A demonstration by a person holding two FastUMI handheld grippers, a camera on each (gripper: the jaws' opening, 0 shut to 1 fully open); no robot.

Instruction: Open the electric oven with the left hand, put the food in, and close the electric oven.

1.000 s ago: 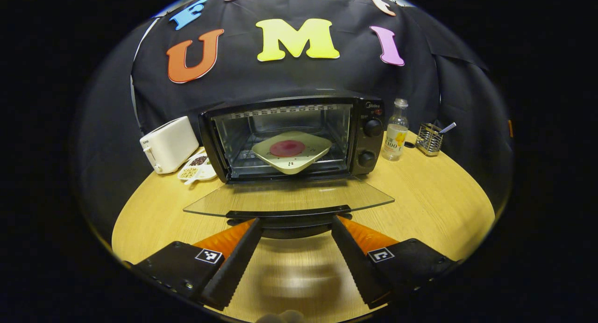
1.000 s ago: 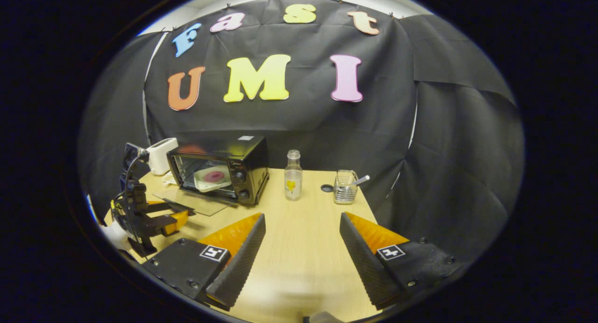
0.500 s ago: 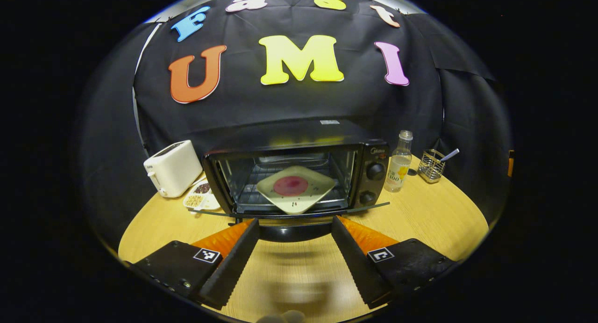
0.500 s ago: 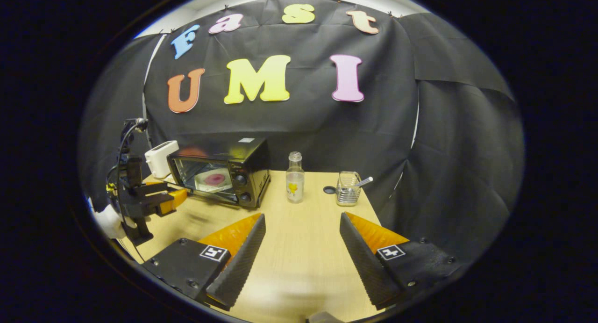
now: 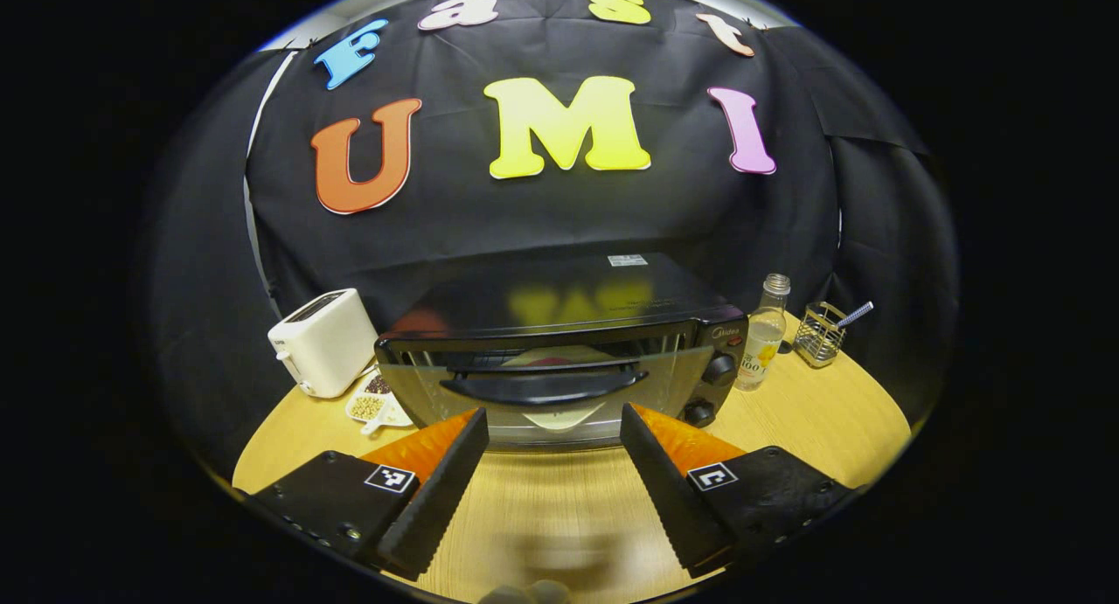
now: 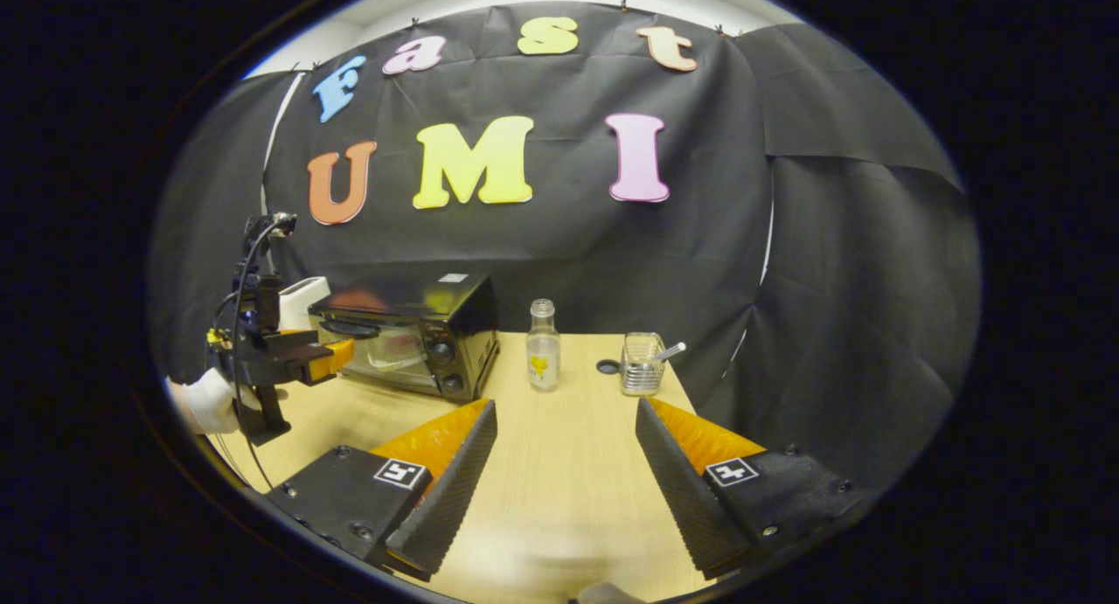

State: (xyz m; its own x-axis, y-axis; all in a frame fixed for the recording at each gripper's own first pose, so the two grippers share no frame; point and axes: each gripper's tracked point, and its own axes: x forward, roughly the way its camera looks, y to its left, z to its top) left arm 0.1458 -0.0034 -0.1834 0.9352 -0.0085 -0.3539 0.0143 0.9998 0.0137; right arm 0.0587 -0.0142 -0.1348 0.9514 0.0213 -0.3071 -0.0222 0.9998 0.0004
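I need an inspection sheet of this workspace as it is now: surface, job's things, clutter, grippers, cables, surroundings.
Surface: light wooden table.
Job's things: black electric oven, glass door nearly shut, upper edge slightly ajar; cream square plate with red food visible inside, behind black door handle.
Clutter: white toaster; white dish of beans; clear glass bottle; wire basket with utensil; dark round cap.
Grippers: left gripper open, before the door; right gripper open, holding nothing.
Cables: black cable on left gripper.
Surroundings: black cloth wall.
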